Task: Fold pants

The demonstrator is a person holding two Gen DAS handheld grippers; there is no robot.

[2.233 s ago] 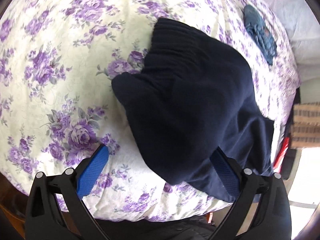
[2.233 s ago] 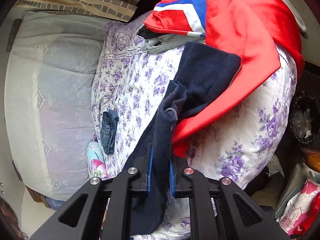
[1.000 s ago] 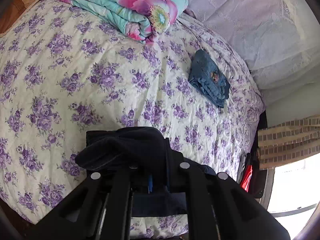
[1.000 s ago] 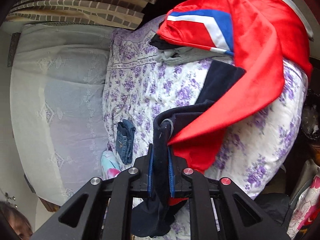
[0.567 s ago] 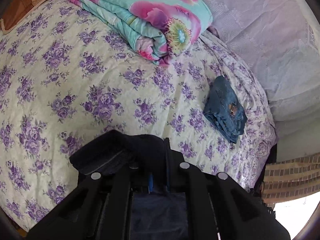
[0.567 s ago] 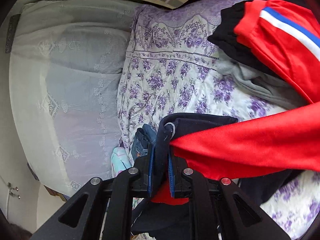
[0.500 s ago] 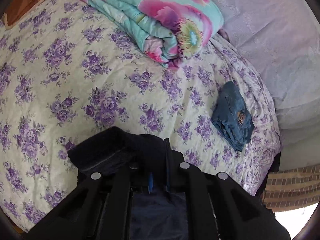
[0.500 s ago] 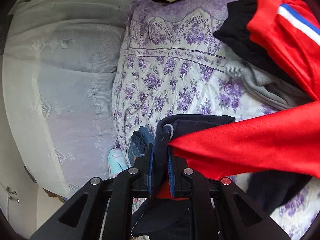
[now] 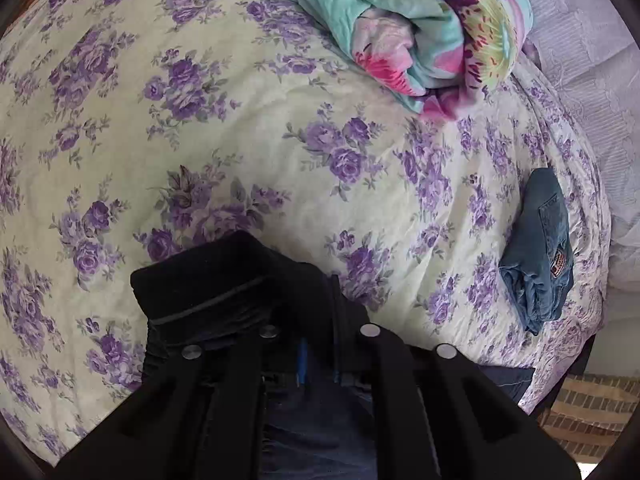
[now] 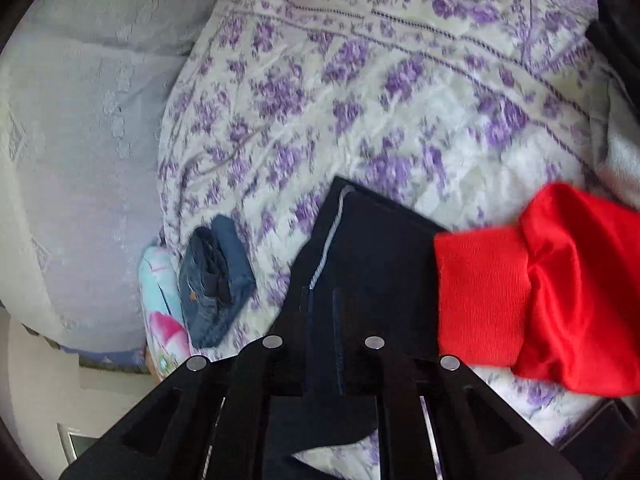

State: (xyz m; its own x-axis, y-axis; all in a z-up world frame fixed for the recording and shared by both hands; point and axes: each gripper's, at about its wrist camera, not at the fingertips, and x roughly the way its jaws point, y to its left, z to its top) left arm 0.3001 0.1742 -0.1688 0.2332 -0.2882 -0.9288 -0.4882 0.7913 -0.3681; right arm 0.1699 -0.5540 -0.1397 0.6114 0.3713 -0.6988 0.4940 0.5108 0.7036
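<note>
Both grippers have swung across the bed since the earlier frames, dragging the navy pants [image 9: 224, 280] away from the clothes pile & toward the rolled floral blanket [image 9: 420, 28], now much closer in the left view. Left gripper [image 9: 320, 364] is clenched on a bunched, ribbed end of the pants, held just over the purple-flowered bedspread [image 9: 240, 120]. Right gripper [image 10: 322, 344] is clamped on another edge of the pants [image 10: 380, 248], its blue pads pinching dark cloth w/ a pale seam running up from them. A red garment [image 10: 540, 288] lies over the pants on the right side. Folded blue jeans [image 10: 216, 280] sit on the bedspread [image 10: 360, 100] to the left, apart from the pants, near the blanket's end [image 10: 160, 300]
</note>
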